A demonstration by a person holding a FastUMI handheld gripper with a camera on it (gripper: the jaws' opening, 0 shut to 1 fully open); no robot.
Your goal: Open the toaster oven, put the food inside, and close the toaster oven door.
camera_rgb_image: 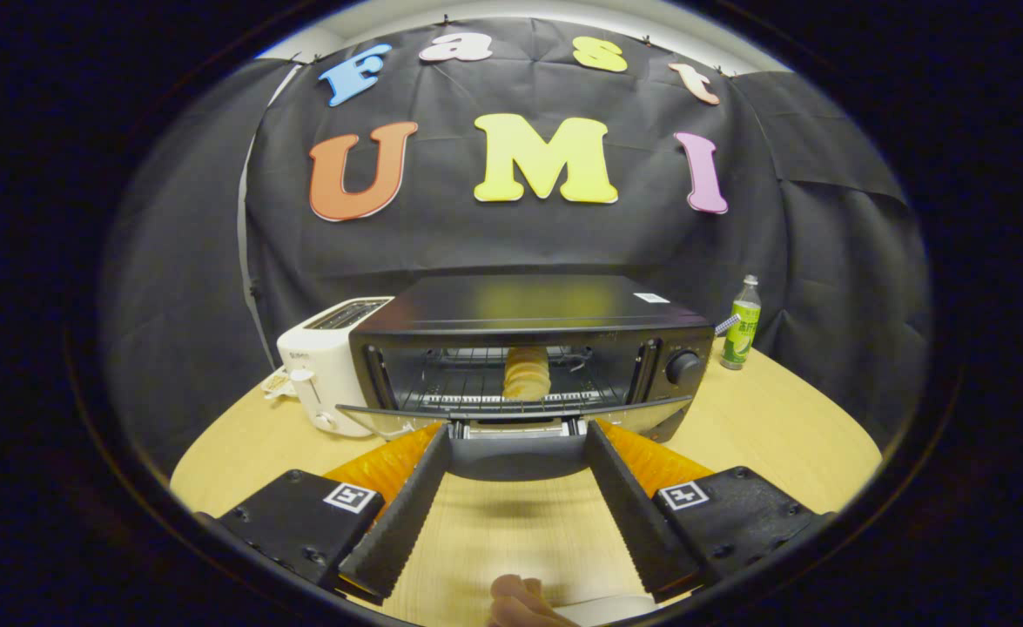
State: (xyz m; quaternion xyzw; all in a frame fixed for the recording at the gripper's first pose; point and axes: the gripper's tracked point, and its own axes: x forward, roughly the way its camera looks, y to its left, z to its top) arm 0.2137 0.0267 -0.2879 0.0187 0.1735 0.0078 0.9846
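Note:
The black toaster oven (528,318) stands on the wooden table (763,427) with its glass door (372,418) folded down flat toward me. Inside, a pale yellow ridged piece of food (527,373) rests on the wire rack (459,383), near the middle. My gripper (518,433) is open, with its fingertips spread wide at the front edge of the lowered door. The door's handle (518,427) lies between the two tips. Nothing is held.
A white slot toaster (324,374) stands against the oven's left side. A green bottle (742,335) is on the table to the right of the oven, near the control knob (683,367). A person's fingers (515,601) show below the gripper.

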